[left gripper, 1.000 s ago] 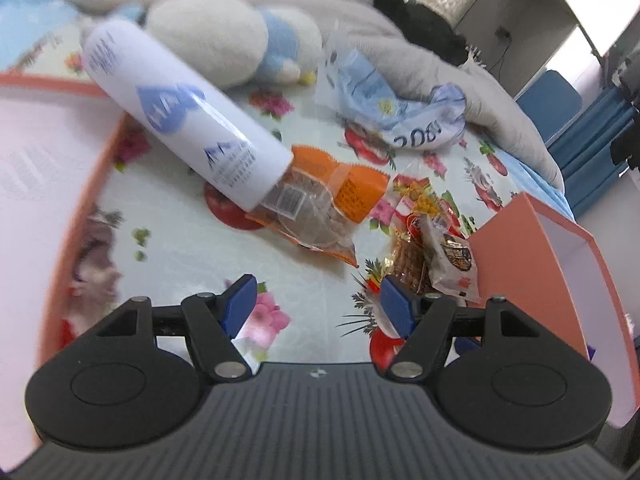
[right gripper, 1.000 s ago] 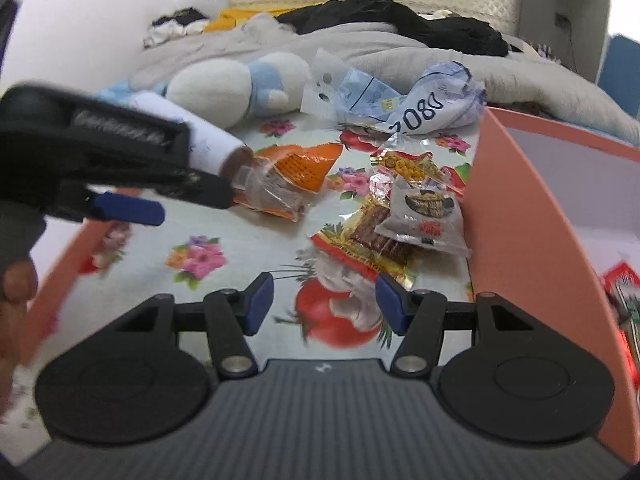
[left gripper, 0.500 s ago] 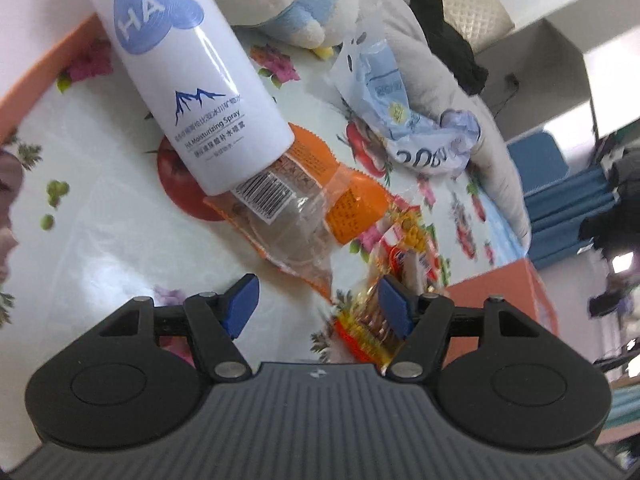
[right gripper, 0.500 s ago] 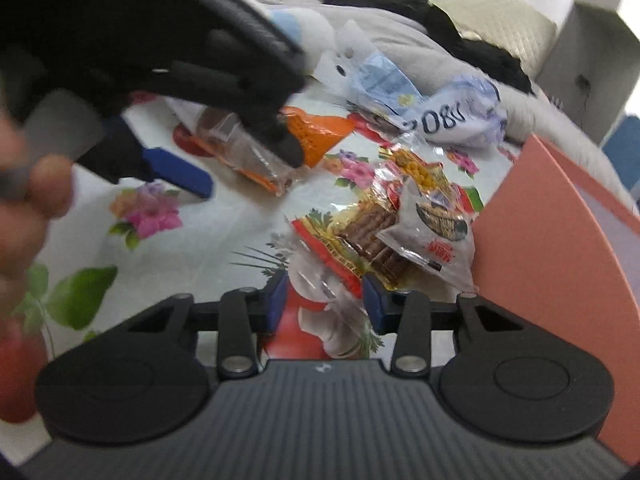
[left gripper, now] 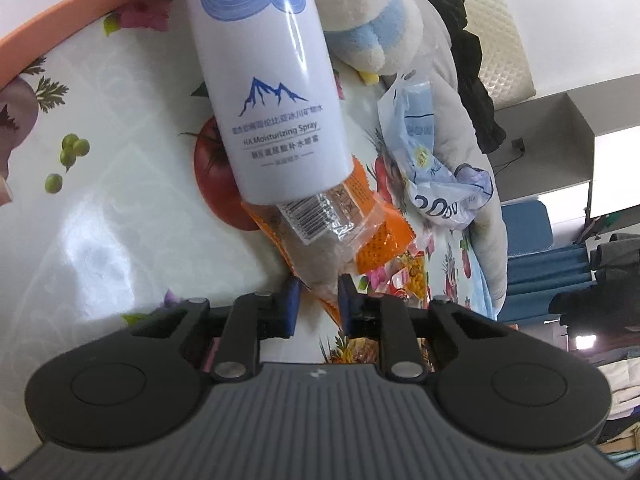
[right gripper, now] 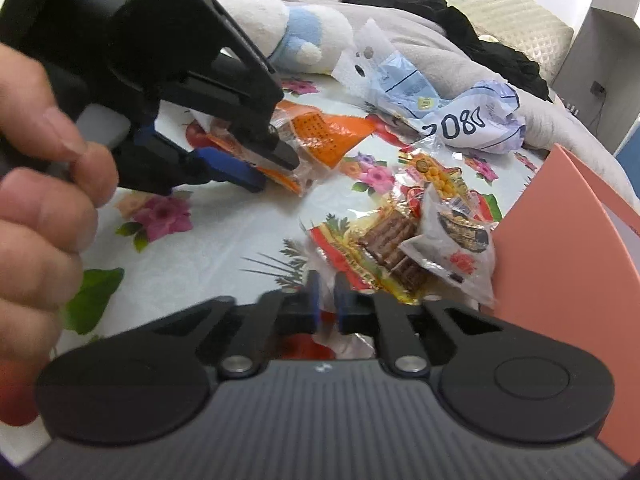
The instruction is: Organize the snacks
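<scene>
A: Which way does the orange snack packet (left gripper: 320,236) lie?

B: Its long axis runs from under the base of the white moisturizing spray can (left gripper: 272,80) down toward the left gripper (left gripper: 316,304). The clear end with the barcode points at the camera, the orange printed end away to the right. It lies on the flowered tablecloth (left gripper: 100,208).

A: And the left gripper?

B: It is angled down at the cloth. Its jaws have just been closing, and the blue pads (left gripper: 290,306) now pinch the packet's near crinkled end. In the right wrist view the same gripper (right gripper: 276,164) comes in from the left, held by a person's hand (right gripper: 44,200) with curled fingers.

A: The right gripper (right gripper: 325,300)?

B: Also tilted down, jaws just closed to a thin slit on the clear plastic edge of the red-and-yellow snack packet (right gripper: 376,252), which holds brown ridged bars and stretches up to the right. A small clear pouch with a dark label (right gripper: 456,248) lies across its far end, against the salmon box wall (right gripper: 560,248).

A: Behind them?

B: A plush toy (right gripper: 280,28), soft white and pale blue, and a crumpled blue-white plastic bag (right gripper: 460,108).
</scene>
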`<state>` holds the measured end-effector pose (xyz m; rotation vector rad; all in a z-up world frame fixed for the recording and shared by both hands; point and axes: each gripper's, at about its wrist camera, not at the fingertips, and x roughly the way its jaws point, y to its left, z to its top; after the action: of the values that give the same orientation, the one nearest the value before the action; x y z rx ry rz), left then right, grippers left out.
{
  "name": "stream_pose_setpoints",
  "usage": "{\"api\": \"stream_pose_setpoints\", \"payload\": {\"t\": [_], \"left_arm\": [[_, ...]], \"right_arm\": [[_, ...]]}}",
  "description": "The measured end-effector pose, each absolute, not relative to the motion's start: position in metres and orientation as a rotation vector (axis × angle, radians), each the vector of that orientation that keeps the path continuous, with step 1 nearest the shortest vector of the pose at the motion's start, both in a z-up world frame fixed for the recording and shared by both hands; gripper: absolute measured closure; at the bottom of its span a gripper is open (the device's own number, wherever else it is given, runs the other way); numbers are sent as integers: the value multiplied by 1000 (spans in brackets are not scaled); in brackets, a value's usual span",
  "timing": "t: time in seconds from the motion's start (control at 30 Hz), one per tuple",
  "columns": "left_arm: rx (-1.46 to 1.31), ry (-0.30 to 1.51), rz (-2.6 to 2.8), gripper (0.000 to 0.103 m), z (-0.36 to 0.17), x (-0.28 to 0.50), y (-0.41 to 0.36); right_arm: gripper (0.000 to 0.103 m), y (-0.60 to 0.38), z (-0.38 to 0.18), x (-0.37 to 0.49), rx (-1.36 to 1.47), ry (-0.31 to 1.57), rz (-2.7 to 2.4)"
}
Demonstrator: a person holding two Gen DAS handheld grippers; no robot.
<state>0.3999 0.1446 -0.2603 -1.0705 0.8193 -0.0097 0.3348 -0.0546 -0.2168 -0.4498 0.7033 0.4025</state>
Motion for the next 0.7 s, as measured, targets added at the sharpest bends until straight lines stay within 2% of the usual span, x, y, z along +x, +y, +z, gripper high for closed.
{"api": "stream_pose_setpoints", "payload": {"t": [0.33, 0.7], "left_arm": [[-1008, 822, -11, 86, -254, 382, 140], [-907, 842, 17, 88, -229, 303, 131]], "right_arm": [[101, -57, -209, 312, -462, 690, 420], [101, -74, -191, 254, -428, 708, 456]]}}
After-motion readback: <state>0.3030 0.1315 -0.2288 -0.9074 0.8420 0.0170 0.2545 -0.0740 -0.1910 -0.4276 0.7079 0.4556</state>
